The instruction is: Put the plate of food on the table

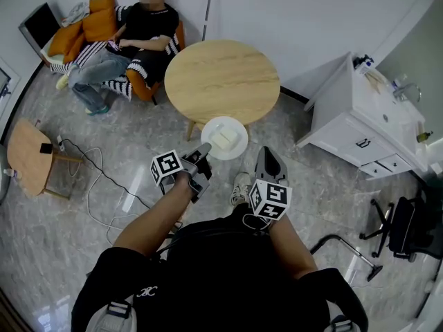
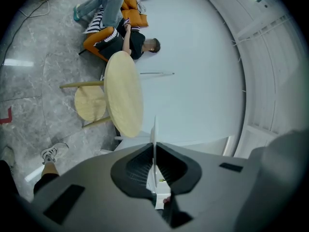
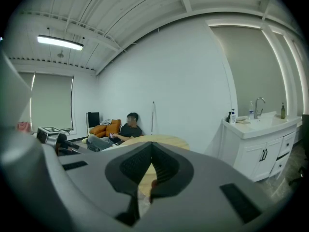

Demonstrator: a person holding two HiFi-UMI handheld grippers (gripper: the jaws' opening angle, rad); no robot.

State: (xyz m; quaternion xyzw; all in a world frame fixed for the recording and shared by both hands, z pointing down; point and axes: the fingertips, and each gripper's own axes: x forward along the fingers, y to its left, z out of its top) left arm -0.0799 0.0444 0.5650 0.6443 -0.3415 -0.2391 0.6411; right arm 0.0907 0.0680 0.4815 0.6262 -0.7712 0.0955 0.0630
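A white plate [image 1: 225, 137] carrying pale food hangs just in front of the round wooden table [image 1: 221, 80], above the floor. My left gripper [image 1: 203, 148] is shut on the plate's near left rim. In the left gripper view the plate [image 2: 154, 135] shows edge-on, clamped between the jaws of the left gripper [image 2: 154, 151], and the table [image 2: 123, 94] lies beyond. My right gripper [image 1: 268, 155] hovers to the right of the plate, apart from it. In its own view the right gripper [image 3: 151, 148] is shut with nothing in it, facing the table [image 3: 166, 139].
A person [image 1: 142, 37] sits on an orange-cushioned seat behind the table at the left. A white sink cabinet [image 1: 360, 123] stands at the right. A small wooden side table [image 1: 28, 154] and a floor cable [image 1: 97, 185] lie to the left. A black office chair [image 1: 401, 227] is at the far right.
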